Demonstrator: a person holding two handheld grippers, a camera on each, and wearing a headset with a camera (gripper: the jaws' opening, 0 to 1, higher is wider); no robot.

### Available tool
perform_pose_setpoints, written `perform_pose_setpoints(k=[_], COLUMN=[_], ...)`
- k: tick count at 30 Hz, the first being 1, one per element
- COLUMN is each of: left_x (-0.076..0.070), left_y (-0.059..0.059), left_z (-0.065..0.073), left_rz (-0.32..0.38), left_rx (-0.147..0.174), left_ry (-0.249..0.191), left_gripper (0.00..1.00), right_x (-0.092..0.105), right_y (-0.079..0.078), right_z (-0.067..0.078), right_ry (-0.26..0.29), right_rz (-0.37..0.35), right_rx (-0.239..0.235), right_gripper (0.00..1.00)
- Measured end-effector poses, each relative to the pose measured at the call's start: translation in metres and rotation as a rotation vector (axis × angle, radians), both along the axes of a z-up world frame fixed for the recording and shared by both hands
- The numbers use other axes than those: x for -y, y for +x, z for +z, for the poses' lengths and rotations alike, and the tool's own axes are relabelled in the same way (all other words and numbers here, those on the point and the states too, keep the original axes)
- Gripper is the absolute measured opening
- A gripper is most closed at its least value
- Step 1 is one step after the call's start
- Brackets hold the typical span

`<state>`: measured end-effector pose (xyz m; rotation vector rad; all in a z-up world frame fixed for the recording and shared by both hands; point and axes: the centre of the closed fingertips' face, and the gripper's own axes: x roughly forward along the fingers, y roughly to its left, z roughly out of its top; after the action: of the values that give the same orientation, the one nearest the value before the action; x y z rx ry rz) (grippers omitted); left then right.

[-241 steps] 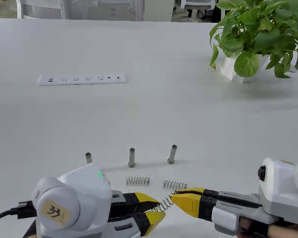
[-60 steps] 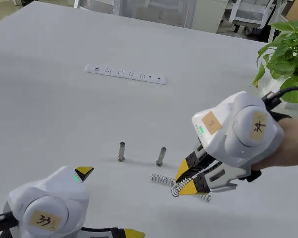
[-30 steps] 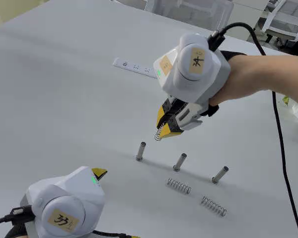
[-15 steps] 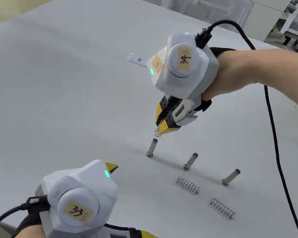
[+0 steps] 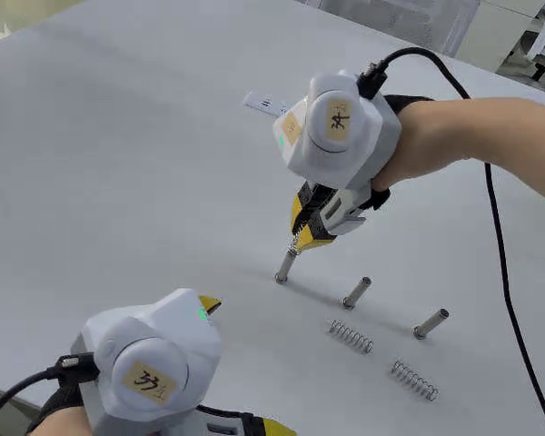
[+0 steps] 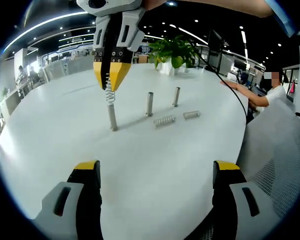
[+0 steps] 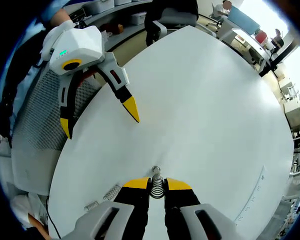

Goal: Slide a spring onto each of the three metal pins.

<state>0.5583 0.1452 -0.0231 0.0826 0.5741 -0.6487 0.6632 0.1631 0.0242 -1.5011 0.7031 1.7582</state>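
Note:
Three short metal pins stand in a row on the white table: the left pin [image 5: 284, 267], the middle pin [image 5: 356, 292] and the right pin [image 5: 431, 322]. My right gripper [image 5: 302, 243] points down, shut on a spring [image 7: 156, 184] whose lower end hangs just above the left pin's top [image 6: 112, 117]. Two loose springs [image 5: 351, 336] [image 5: 413, 381] lie in front of the pins. My left gripper [image 6: 155, 170] is open and holds nothing, near the table's front edge, facing the pins.
A white power strip [image 5: 268, 103] lies far back on the table. In the left gripper view a potted plant [image 6: 172, 50] stands beyond the pins. A black cable [image 5: 495, 227] trails from the right gripper. A person sits at the table's far side.
The right gripper took a spring off the table, carried it to the left pin and has come lower over the pin's top. The left gripper stays open at the front.

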Motion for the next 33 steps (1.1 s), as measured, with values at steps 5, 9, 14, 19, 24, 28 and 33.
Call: perform_pose_setpoints(k=[5, 9, 14, 19, 24, 28, 33], left_x=[0.001, 0.0, 0.0, 0.001, 0.0, 0.0, -0.001], left_y=[-0.001, -0.001, -0.002, -0.003, -0.004, -0.004, -0.004], left_z=[0.0, -0.001, -0.002, -0.002, -0.003, -0.002, -0.003], left_rz=[0.0, 0.004, 0.006, 0.006, 0.008, 0.01, 0.011], left_rx=[-0.002, -0.006, -0.008, -0.008, -0.013, -0.012, -0.015], left_ry=[-0.002, -0.004, -0.008, -0.009, -0.014, -0.015, -0.014], left_gripper=[0.91, 0.9, 0.9, 0.9, 0.89, 0.89, 0.89], right_x=[0.0, -0.001, -0.001, 0.0, 0.0, 0.001, 0.001], right_y=[-0.002, -0.003, -0.003, -0.004, -0.003, -0.004, -0.006], right_z=[-0.002, -0.004, -0.005, -0.007, -0.009, -0.014, -0.022], right_ry=[-0.005, -0.005, -0.009, -0.021, -0.025, -0.039, -0.055], right_rz=[0.004, 0.005, 0.007, 0.011, 0.011, 0.02, 0.029], right_rx=[-0.002, -0.002, -0.002, 0.001, 0.001, 0.01, 0.018], right_gripper=[0.08, 0.08, 0.08, 0.08, 0.08, 0.08, 0.08])
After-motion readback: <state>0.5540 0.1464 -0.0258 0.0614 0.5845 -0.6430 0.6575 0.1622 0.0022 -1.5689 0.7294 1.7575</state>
